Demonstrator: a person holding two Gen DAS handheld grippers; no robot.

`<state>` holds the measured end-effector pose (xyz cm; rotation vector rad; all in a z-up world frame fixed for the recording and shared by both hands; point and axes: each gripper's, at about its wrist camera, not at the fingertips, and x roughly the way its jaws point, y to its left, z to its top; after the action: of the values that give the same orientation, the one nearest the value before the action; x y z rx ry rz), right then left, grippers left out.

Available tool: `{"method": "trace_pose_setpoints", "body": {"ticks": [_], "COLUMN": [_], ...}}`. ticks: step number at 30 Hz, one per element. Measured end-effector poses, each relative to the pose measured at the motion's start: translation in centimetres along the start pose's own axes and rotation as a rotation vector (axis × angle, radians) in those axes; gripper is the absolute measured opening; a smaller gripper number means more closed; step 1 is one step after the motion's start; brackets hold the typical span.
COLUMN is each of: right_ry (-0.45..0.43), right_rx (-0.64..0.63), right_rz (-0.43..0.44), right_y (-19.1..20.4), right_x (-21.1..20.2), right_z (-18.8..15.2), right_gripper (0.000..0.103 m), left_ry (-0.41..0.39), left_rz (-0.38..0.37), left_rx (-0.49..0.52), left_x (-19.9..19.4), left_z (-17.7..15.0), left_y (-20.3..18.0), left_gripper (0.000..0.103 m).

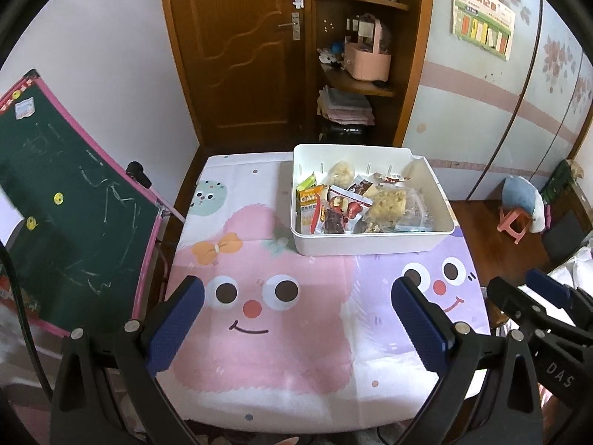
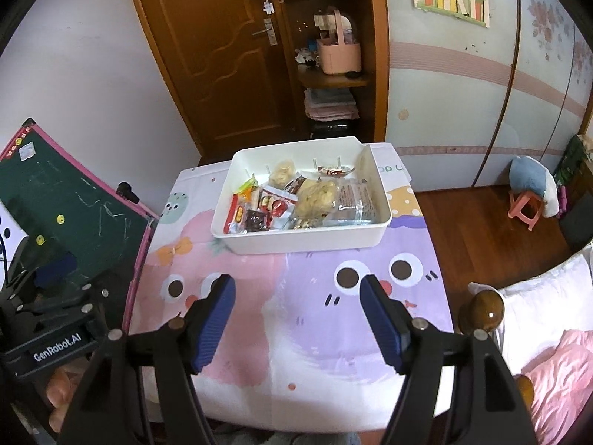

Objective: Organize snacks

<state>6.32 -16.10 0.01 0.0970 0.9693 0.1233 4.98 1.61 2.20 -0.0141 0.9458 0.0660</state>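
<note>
Tablecloth (image 1: pixel 259 363) with cartoon faces covers the whole table, and nothing loose lies on its near half. At the far end sits the white bin (image 1: pixel 370 244), a rigid plastic tub with a rolled rim; it looks light yet stiff enough to drag or lift by its walls, though smooth sides may slip between flat pads, so the rim is probably the safer hold.

Inside it the snacks (image 1: pixel 355 204) lie in a loose heap. The clear bag of pale puffed pieces (image 1: pixel 389 202) is the bulkiest: soft, crinkly, and its contents likely crush, so a pinch at a sealed edge seems wiser than a squeeze across the middle. The red and white packet (image 1: pixel 346 204) and the orange pack (image 1: pixel 309 204) are flat, glossy and light; film like that tends to slide, so a grip on a crimped seam should serve best. A small round wrapped piece (image 1: pixel 341 174) rests by the back wall.

Both tools hang above the near cloth, well apart from the bin. The left gripper (image 1: pixel 296 322) stands released with nothing between its blue pads; the right gripper (image 2: pixel 298 319) is likewise spread wide and empty.
</note>
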Motion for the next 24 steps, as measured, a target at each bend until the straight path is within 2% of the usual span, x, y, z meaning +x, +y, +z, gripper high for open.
{"method": "trace_pose_setpoints", "body": {"ticks": [12,24], "right_ry": [-0.037,-0.044], "right_rx": [-0.031,-0.045], "right_rz": [-0.028,-0.015], "right_y": [1.6,2.5], "right_x": [-2.8,-3.2], "right_z": [-1.3,-1.4], "right_gripper": [0.07,0.07], "left_ry": [0.012,0.004], "left_rz": [0.0,0.008], "left_rx": [-0.018,0.011], "left_x": [-1.8,-2.2], "left_z": [-1.2,-1.4], "left_y": [0.4,0.1], "left_gripper": [0.101,0.101]}}
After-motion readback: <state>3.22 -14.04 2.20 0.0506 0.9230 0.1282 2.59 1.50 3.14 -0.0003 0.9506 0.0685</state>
